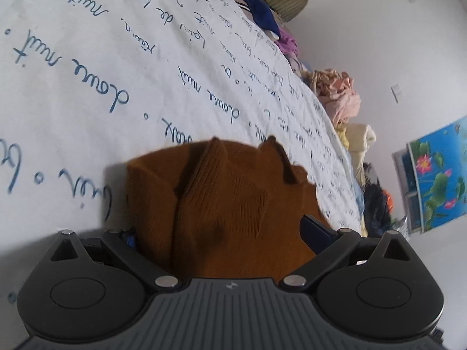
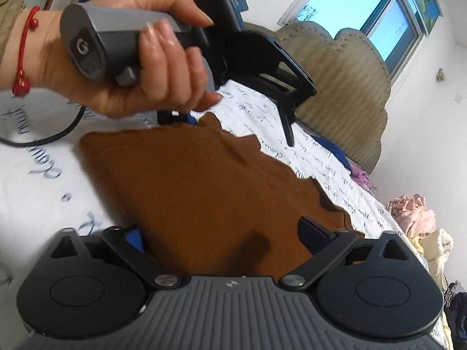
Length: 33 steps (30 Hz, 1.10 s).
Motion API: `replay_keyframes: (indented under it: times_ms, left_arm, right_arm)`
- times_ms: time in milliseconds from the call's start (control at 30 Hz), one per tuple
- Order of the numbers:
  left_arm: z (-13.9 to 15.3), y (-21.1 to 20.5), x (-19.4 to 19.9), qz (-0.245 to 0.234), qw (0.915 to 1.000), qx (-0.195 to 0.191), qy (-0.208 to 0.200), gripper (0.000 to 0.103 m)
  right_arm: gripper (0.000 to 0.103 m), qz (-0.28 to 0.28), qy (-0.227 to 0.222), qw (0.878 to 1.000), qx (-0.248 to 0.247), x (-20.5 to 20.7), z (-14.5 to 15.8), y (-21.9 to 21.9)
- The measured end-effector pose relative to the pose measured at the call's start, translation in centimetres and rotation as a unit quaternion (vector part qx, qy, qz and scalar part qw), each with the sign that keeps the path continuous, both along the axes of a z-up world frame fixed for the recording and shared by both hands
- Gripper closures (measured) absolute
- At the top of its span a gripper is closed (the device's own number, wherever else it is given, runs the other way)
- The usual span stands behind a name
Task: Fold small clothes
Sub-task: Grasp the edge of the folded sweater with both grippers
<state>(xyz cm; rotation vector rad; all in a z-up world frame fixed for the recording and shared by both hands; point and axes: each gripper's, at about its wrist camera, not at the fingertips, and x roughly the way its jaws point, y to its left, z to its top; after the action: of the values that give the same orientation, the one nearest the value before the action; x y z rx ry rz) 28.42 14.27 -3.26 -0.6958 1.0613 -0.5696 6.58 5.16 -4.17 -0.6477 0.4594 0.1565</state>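
Note:
A small brown knitted garment (image 1: 227, 204) lies on the white bedsheet with blue handwriting print (image 1: 87, 67). In the left wrist view it bunches up between my left gripper's (image 1: 221, 233) wide-spread fingers, with one blue pad (image 1: 313, 229) showing at the right. In the right wrist view the same garment (image 2: 204, 186) spreads flat between my right gripper's (image 2: 221, 233) open fingers (image 2: 313, 229). The left gripper (image 2: 233, 122), held by a hand, sits at the garment's far edge with its jaws spread.
A heap of unfolded clothes (image 1: 341, 99) lines the bed's right edge, including blue (image 1: 259, 8), purple and pink pieces. A beige padded headboard (image 2: 344, 87) stands at the far end. A window (image 2: 364, 8) is behind it. A black cable (image 2: 43, 140) trails on the sheet.

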Motion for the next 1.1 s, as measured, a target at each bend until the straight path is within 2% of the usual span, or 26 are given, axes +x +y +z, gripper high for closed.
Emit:
replay_keyframes:
  times_ms: [33,67,133,167,200,233,300,333,433,500,633,700,767,900,1033,1100]
  left_arm:
    - [0.0,0.0,0.3,0.004,1.0000,-0.004,0.002,0.003]
    - [-0.1,-0.1,0.6,0.007,1.0000,-0.004,0.004,0.004]
    - [-0.1,-0.4,0.9,0.014,0.9998,0.011,0.007,0.015]
    - [0.0,-0.6,1.0,0.015,0.9996,0.022,0.006,0.019]
    - [0.1,-0.8,1.1,0.014,0.9993,0.036,0.004,0.036]
    - [0.2,-1.1,1.1,0.012,0.9984,0.054,0.005,0.058]
    - [0.1,-1.3,1.2,0.014,0.9959,0.089,0.009,0.076]
    - [0.1,-1.2,1.2,0.017,0.9953,0.095,0.012,0.085]
    - [0.6,-1.3,0.7,0.031,0.9936,0.108,0.012,0.090]
    - [1.5,-2.1,0.1,0.035,0.9895,0.140,-0.003,0.091]
    - [4.3,-5.1,-1.5,0.034,0.9722,0.226,-0.050,0.092]
    - [5.9,-6.3,-2.3,0.036,0.9637,0.255,-0.072,0.092]
    - [7.5,-7.4,-3.0,0.041,0.9578,0.270,-0.091,0.092]
    - [10.5,-9.7,-4.2,0.048,0.9534,0.275,-0.114,0.092]
    - [12.8,-12.1,-5.4,0.054,0.9469,0.287,-0.134,0.092]
    - [13.7,-13.7,-6.1,0.053,0.9407,0.300,-0.148,0.092]
  right_arm:
    - [0.018,0.002,-0.004,1.000,-0.004,0.2,-0.1,0.1]
    - [0.028,0.005,-0.007,1.000,-0.006,0.4,-0.1,0.3]
    - [0.045,0.014,-0.005,1.000,-0.007,0.6,-0.4,0.8]
    - [0.060,0.020,-0.002,1.000,-0.008,1.0,-0.6,0.8]
    - [0.070,0.025,0.002,1.000,-0.009,0.9,-0.7,1.0]
    - [0.072,0.029,0.005,1.000,-0.012,0.9,-0.8,1.3]
    - [0.080,0.036,0.005,0.999,-0.015,0.8,-0.9,1.3]
    - [0.083,0.038,0.008,0.999,-0.013,0.7,-0.8,1.3]
    - [0.091,0.039,0.010,0.999,0.005,0.7,-0.4,0.9]
    - [0.094,0.041,0.010,0.999,0.022,0.4,0.1,0.3]
    - [0.096,0.039,0.003,0.997,0.063,-0.3,1.4,-1.4]
    - [0.096,0.033,-0.006,0.996,0.082,-0.8,2.1,-2.6]
    - [0.096,0.025,-0.015,0.994,0.101,-1.3,2.9,-3.9]
    - [0.096,0.004,-0.025,0.987,0.157,-2.0,4.6,-7.0]
    - [0.096,-0.016,-0.029,0.975,0.222,-2.9,6.0,-10.5]
    - [0.096,-0.026,-0.032,0.967,0.251,-3.4,6.6,-12.1]
